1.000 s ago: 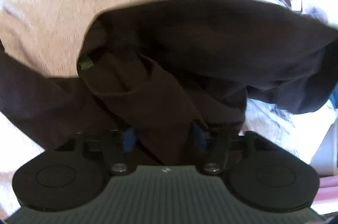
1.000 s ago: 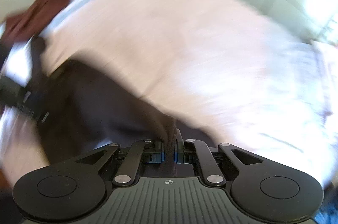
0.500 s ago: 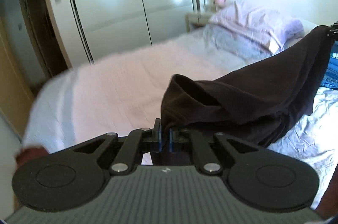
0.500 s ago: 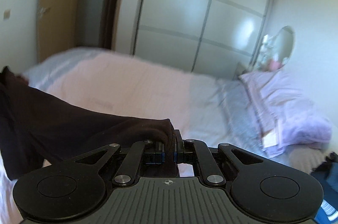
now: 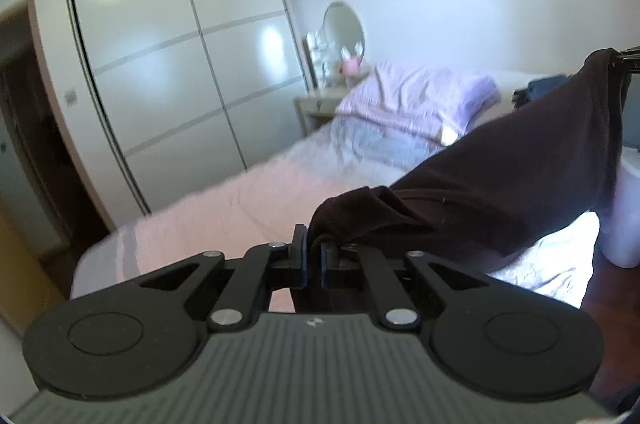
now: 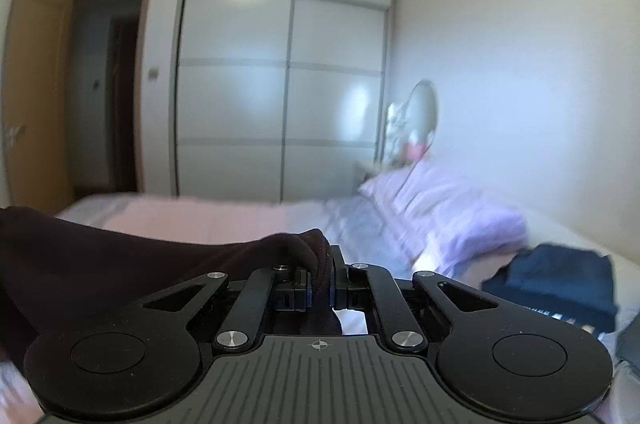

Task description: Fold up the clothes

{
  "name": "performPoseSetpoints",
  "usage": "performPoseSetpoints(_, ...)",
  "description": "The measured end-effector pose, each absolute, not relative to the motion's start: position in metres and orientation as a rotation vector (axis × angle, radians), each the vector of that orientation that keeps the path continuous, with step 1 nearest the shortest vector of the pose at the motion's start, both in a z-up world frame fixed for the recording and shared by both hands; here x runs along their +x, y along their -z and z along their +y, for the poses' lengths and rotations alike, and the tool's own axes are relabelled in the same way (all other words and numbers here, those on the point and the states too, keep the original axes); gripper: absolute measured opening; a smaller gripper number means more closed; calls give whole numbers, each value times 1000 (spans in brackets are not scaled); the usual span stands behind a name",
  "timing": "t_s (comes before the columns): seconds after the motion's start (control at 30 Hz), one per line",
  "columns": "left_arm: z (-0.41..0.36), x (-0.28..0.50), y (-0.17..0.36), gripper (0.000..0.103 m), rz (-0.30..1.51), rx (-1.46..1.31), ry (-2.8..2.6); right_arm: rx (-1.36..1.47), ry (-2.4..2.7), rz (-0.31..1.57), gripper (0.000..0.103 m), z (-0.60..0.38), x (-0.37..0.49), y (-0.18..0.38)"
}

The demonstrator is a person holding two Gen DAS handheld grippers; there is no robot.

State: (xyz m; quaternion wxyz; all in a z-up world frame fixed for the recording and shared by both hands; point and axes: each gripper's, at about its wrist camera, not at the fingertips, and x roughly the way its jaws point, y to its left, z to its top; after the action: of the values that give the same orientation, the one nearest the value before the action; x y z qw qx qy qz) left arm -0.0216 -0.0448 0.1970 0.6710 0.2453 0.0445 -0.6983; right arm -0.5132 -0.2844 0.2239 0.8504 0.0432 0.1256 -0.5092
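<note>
Two sets of fingers [image 5: 313, 256] [image 6: 320, 282] clamped on dark garment [image 5: 500, 184], pink bed [image 5: 240, 212], white wardrobe [image 5: 180, 64]

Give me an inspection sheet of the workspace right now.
Surface: bed, pink sheet, mostly bare.
Job's things: dark garment stretched in the air between both grippers.
Clutter: purple bedding at the head; folded dark clothes on the bed.
Grippers: left gripper shut on one end of the garment; right gripper shut on the other.
Cables: nothing seen.
Surroundings: white wardrobe, mirror, doorway.
</note>
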Motion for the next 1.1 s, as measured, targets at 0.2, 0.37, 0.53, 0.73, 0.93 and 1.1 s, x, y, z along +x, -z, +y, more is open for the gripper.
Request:
performPoseSetpoints(0.2,-108,-15,-232,6,132,605,1601,56,1087,240,6,-313,-502,-273)
performPoseSetpoints(0.37,-229,-2,-141,6,257,720,1520,123,1004,412,6,-441,-448,-197)
performPoseSetpoints(0.53,-362,19,30,6,524,825,1402,254,921,648,6,-568,-392,-38)
performPoseSetpoints(0.73,-457,30,165,5,764,928,1335,461,841,856,6,-655,-372,98)
performPoseSetpoints(0.93,-519,55,195,9,828,905,1250,527,763,916,6,-746,-348,137)
performPoseSetpoints(1.1,-531,71,210,24,911,862,1148,622,743,1089,21,-803,-321,199)
